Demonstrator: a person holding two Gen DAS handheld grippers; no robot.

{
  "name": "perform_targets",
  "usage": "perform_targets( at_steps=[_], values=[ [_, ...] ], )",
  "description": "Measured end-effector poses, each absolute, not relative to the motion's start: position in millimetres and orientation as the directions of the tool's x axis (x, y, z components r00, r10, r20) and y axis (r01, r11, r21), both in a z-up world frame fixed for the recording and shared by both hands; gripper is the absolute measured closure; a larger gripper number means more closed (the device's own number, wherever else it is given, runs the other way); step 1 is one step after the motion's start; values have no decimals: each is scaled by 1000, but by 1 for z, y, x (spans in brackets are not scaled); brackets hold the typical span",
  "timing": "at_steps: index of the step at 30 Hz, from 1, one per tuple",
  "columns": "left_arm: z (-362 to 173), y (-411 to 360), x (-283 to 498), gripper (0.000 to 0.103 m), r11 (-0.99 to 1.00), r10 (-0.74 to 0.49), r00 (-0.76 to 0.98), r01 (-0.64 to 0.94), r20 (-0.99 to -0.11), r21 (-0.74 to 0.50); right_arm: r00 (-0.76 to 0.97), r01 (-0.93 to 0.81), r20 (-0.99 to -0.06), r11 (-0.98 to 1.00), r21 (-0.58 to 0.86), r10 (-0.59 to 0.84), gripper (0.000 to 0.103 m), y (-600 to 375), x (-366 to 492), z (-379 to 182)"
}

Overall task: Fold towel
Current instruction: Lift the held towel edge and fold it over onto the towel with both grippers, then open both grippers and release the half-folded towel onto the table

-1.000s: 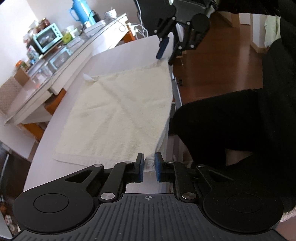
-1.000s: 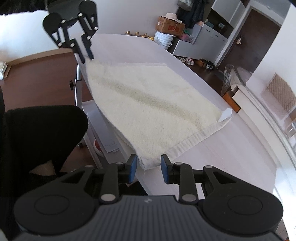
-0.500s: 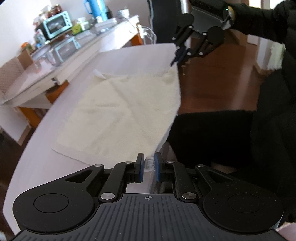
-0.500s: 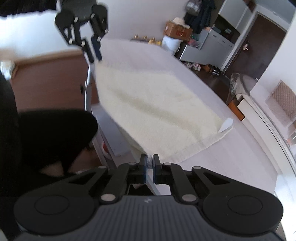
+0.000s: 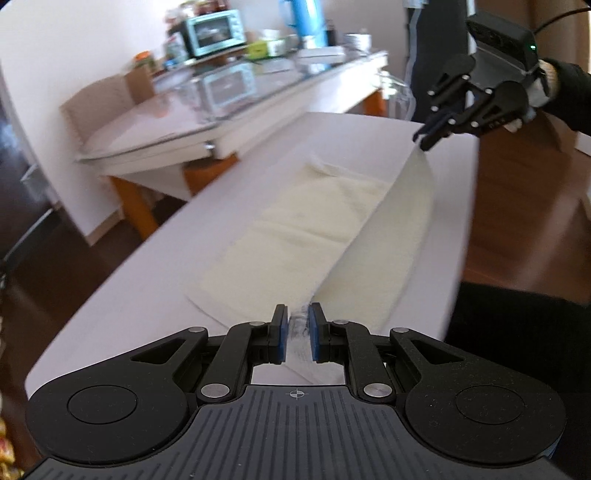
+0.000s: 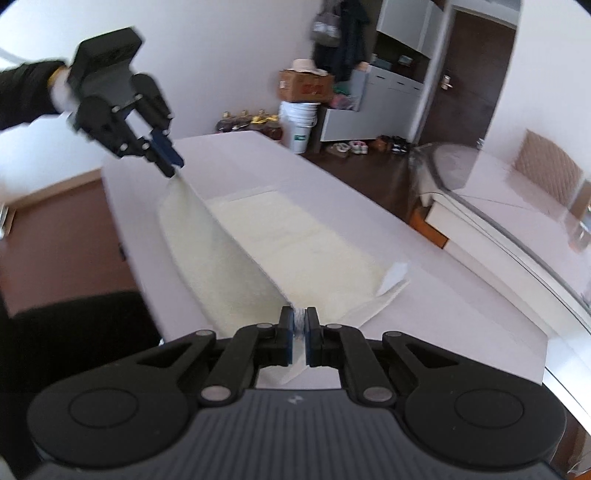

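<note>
A cream towel (image 5: 314, 221) lies on the white table (image 5: 155, 288), its near edge lifted into a taut raised flap (image 5: 391, 236). My left gripper (image 5: 297, 332) is shut on one near corner. My right gripper (image 6: 300, 334) is shut on the other near corner; it also shows in the left wrist view (image 5: 424, 138), at the far top right. In the right wrist view the towel (image 6: 295, 240) runs up to the left gripper (image 6: 170, 162) at the far left. The far half still lies flat, with a label (image 6: 393, 277) at its right corner.
A glass-topped side table (image 5: 177, 122) with a toaster oven (image 5: 216, 31) and a blue jug (image 5: 301, 18) stands beyond the table. A person's dark legs (image 5: 517, 350) are at the table's near edge. Boxes, a bucket (image 6: 299, 125) and cabinets stand at the far wall.
My right gripper closed on its towel corner. Both grippers rose and moved over the table, lifting the near edge of the towel off the surface.
</note>
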State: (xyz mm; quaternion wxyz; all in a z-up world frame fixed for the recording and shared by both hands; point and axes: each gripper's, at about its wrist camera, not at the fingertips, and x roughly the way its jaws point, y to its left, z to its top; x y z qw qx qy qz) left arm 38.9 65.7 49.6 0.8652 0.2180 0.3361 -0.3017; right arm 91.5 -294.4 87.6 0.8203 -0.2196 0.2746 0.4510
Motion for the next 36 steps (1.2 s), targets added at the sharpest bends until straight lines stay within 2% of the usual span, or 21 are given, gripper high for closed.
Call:
perform_targets(
  at_steps=[8, 12, 23, 27, 28, 29, 30, 32, 35, 36],
  values=[
    [55, 75, 112, 91, 791, -295, 639, 580, -711, 193, 465, -820, -659, 568, -67, 592, 96, -274, 166, 78],
    [42, 78, 142, 92, 805, -273, 628, 564, -729, 184, 463, -810, -672, 583, -56, 579, 96, -267, 190, 67],
    [5, 83, 173, 94, 821, -261, 605, 550, -752, 158, 460, -765, -707, 644, -8, 537, 96, -264, 230, 34],
    [-1, 86, 175, 94, 825, -256, 608, 543, -752, 157, 489, -750, -706, 661, -41, 512, 93, -262, 231, 29],
    [-1, 88, 174, 94, 826, -256, 610, 541, -750, 158, 499, -745, -704, 665, -52, 505, 87, -262, 231, 28],
    [-1, 89, 174, 93, 828, -254, 611, 538, -750, 158, 509, -740, -702, 670, -61, 498, 82, -262, 231, 28],
    [0, 90, 174, 90, 830, -250, 614, 534, -749, 160, 521, -731, -694, 680, -62, 497, 82, -263, 230, 29],
    [0, 92, 176, 77, 837, -235, 621, 521, -747, 170, 539, -717, -683, 694, -66, 492, 81, -266, 230, 33],
    [4, 101, 173, 68, 855, -209, 639, 487, -740, 178, 573, -691, -659, 720, -67, 488, 81, -274, 225, 43],
    [6, 105, 171, 68, 862, -203, 647, 475, -735, 179, 576, -688, -656, 723, -65, 489, 81, -274, 224, 44]
  ],
)
